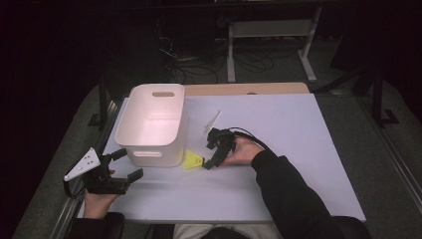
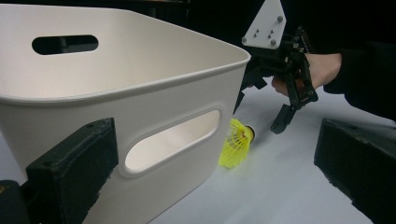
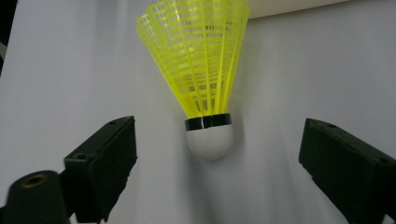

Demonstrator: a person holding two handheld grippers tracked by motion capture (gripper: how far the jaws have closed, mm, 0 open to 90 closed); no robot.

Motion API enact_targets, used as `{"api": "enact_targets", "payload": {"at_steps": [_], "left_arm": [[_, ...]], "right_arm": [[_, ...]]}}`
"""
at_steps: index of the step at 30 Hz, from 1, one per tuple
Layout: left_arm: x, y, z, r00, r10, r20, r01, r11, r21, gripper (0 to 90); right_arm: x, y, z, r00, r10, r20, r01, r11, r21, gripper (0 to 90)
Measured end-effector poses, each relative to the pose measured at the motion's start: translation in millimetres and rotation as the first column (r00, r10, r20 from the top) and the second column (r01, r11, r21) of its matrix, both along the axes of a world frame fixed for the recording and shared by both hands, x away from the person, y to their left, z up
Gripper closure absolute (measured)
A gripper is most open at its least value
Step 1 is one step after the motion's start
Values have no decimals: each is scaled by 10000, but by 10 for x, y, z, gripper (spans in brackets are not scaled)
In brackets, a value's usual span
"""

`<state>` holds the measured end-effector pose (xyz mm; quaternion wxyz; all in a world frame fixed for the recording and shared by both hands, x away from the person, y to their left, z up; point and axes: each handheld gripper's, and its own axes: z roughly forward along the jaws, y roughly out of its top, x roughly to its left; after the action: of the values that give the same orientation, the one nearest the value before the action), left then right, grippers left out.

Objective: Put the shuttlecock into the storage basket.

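A yellow plastic shuttlecock lies on the white table, its skirt close to the front right corner of a white bin. In the right gripper view its white cork points toward the camera. My right gripper is open just right of it, one jaw on each side of the cork and neither touching. My left gripper is open at the table's front left, facing the bin's handle slot, with nothing held. The left gripper view also shows the shuttlecock and the right gripper.
The bin's inside looks empty. A thin white object lies on the table behind the right gripper. The white table top stretches to the right. Cables and a table frame stand on the dark floor beyond.
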<state>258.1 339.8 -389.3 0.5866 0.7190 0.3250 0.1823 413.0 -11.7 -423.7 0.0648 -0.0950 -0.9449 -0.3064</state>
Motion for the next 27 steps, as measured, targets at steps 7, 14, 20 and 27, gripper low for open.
{"api": "enact_targets", "payload": {"at_steps": [7,14,20,27], "left_arm": [[0,0,0,10000,-4,1,4,10000,-8,0],[0,-2,-1,10000,-18,-6,18,10000,3,0],[0,0,-1,10000,-9,-4,9,10000,7,0],[0,-1,0,10000,-5,0,5,10000,-7,0]], "right_arm": [[-28,24,-27,9995,307,41,-307,9995,9,213],[-44,60,-56,9987,498,71,-498,9987,-58,338],[-49,76,-65,9983,520,245,-518,9986,-106,443],[-52,85,-77,9984,457,343,-451,9988,-179,576]]}}
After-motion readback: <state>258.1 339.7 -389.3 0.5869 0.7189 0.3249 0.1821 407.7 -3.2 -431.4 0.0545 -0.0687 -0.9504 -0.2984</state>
